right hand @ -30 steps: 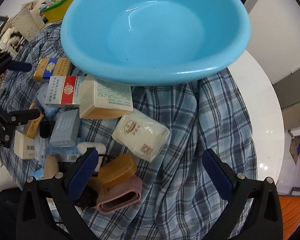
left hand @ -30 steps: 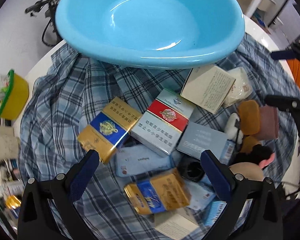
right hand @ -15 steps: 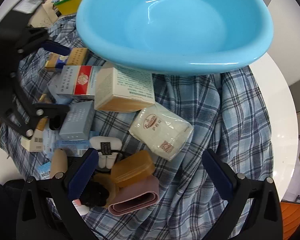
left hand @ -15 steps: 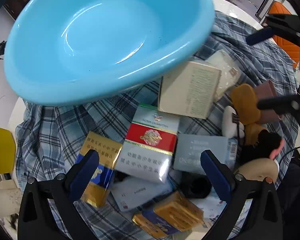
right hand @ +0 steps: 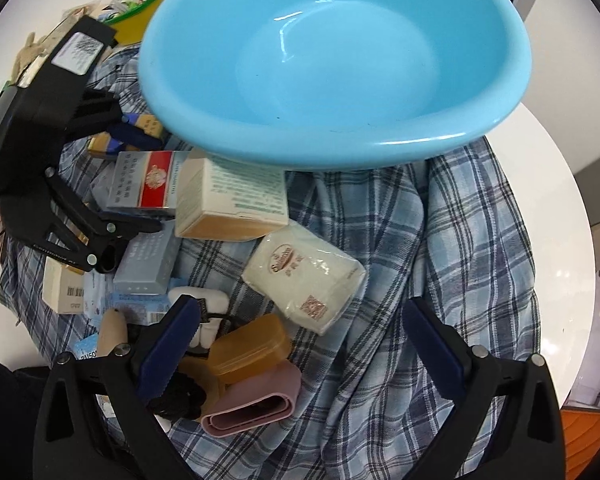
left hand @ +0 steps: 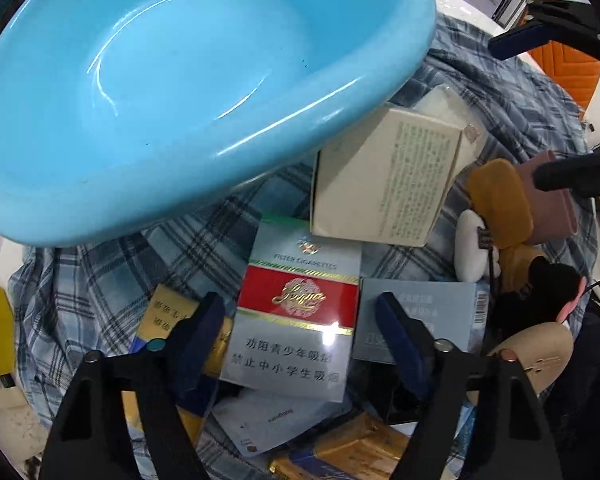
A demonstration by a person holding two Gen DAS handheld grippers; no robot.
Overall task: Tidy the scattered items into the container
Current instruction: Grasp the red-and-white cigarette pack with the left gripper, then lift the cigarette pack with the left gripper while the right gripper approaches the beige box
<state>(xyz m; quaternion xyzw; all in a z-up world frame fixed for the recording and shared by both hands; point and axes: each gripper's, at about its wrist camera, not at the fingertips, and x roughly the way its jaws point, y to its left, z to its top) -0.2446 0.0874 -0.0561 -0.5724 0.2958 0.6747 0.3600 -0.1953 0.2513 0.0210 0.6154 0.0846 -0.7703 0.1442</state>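
A: Step?

B: First pick, I'd say. My left gripper (left hand: 300, 334) straddles the silver-and-red cigarette carton (left hand: 296, 312), fingers apart either side, not clamped yet. Carton lies flat on the plaid cloth (right hand: 440, 240), just in front of the glossy light-blue plastic basin (right hand: 332, 64).

A: Right one?

B: My right gripper (right hand: 300, 344) is wide apart, holding nothing, hovering over cloth in front of the basin, beside the wrapped white tissue pack (right hand: 304, 280).

A: Next?

B: Probably squeeze on the carton's long sides, lift, carry over the basin rim. It overlaps neighbours, so they may shift.

A: Counts?

B: One basin, nothing in it. One red carton, two gold-and-blue cartons, one beige printed box (left hand: 384, 184), one grey-blue box (left hand: 420, 320), one tissue pack, one amber case (right hand: 250, 346), one pink sleeve (right hand: 256, 406). The rest is too jumbled to count.
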